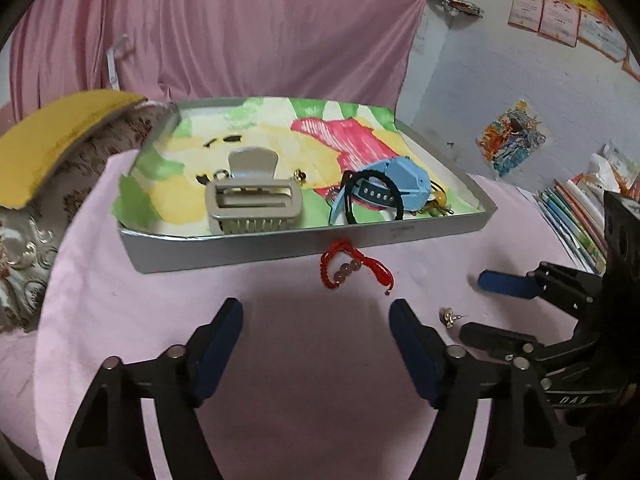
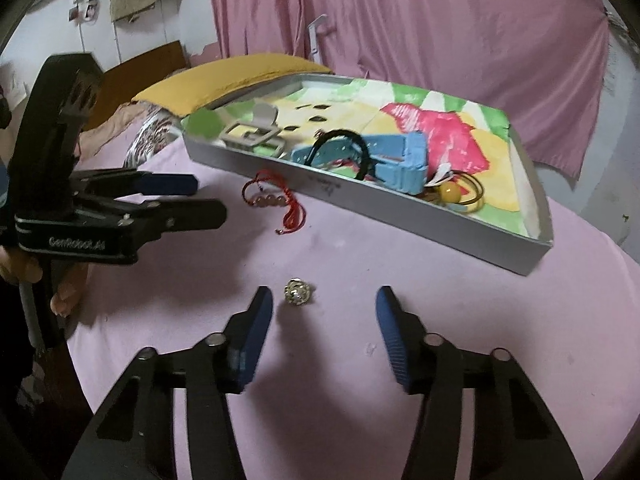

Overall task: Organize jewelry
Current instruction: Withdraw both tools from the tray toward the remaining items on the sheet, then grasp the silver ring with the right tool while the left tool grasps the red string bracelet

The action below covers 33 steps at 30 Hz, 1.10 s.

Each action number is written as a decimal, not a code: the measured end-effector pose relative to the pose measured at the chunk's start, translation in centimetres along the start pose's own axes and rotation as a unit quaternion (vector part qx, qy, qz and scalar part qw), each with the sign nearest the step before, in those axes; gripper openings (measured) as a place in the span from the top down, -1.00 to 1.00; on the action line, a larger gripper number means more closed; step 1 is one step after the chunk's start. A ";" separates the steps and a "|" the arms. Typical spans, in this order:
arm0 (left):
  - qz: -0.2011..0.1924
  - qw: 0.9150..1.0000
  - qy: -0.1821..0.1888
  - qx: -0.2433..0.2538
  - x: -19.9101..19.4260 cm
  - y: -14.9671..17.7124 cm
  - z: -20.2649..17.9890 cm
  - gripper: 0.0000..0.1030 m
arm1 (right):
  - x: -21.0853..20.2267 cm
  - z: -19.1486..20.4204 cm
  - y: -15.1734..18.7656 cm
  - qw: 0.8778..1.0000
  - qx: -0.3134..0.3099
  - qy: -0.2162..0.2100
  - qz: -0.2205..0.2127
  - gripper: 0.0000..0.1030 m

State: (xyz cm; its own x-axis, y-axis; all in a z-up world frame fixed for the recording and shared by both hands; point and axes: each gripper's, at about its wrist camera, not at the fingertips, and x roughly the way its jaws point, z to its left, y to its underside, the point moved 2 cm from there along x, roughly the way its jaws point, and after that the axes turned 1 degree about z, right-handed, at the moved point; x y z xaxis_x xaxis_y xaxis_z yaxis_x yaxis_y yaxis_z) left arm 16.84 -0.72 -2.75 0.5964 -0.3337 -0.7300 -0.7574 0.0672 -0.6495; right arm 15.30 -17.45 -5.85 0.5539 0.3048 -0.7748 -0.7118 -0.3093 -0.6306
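Note:
A grey tray (image 1: pixel 256 248) (image 2: pixel 440 216) lined with a painted sheet holds a beige hair claw (image 1: pixel 253 206) (image 2: pixel 256 130), a blue clip (image 1: pixel 404 182) (image 2: pixel 394 160), a black hair tie (image 1: pixel 370 196) (image 2: pixel 342 146) and a yellow-bead tie (image 2: pixel 450 191). A red cord bracelet (image 1: pixel 352 266) (image 2: pixel 276 200) lies on the pink cloth just in front of the tray. A small gold earring (image 1: pixel 450 317) (image 2: pixel 297 292) lies on the cloth. My left gripper (image 1: pixel 316 316) (image 2: pixel 210 196) is open and empty, short of the bracelet. My right gripper (image 2: pixel 324 300) (image 1: pixel 472 306) is open, the earring between its fingertips, nearer the left one.
A yellow-and-patterned pillow (image 1: pixel 52 148) (image 2: pixel 240 76) lies left of the tray. Pink curtain (image 1: pixel 240 28) hangs behind. Books (image 1: pixel 572 216) are stacked at the right. A person's hand (image 2: pixel 60 292) holds the left gripper.

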 end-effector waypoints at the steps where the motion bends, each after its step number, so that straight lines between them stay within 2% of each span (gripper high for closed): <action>1: 0.003 1.000 0.001 -0.001 0.2 -0.1 0.0 -0.31 | 0.2 0.0 -0.1 1.000 -0.001 0.000 0.003 0.24; 5: 0.021 1.000 0.009 -0.003 0.9 -0.4 -0.2 -0.20 | 0.6 0.3 -0.5 1.000 -0.007 0.001 0.011 0.28; 10: 0.025 1.000 0.002 0.011 1.5 -0.9 -0.5 -0.08 | 1.0 0.5 -0.9 1.000 -0.018 0.001 0.014 0.58; 15: 0.032 0.999 0.000 0.028 2.1 -1.4 -1.1 0.11 | 1.3 0.0 -1.3 1.000 -0.015 0.003 0.013 0.75; 23: 0.038 0.998 -0.003 0.056 3.1 -2.2 -2.2 0.16 | 1.3 -1.0 -1.1 1.000 0.000 0.005 0.010 0.76; 28: 0.040 0.997 -0.014 0.067 3.4 -2.3 -2.5 0.33 | 1.2 -1.4 -0.8 1.000 0.008 0.002 0.009 0.76; 33: 0.040 0.997 -0.013 0.068 3.3 -2.2 -2.6 0.34 | 1.0 -1.5 -0.6 1.000 0.013 -0.001 0.009 0.76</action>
State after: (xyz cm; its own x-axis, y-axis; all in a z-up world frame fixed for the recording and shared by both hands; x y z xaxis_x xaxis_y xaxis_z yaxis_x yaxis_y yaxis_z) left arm 19.79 -4.45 -3.20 0.5438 -0.2971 -0.7848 -0.7609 0.2198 -0.6105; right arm 16.95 -18.35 -6.34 0.5410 0.3011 -0.7853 -0.7324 -0.2904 -0.6159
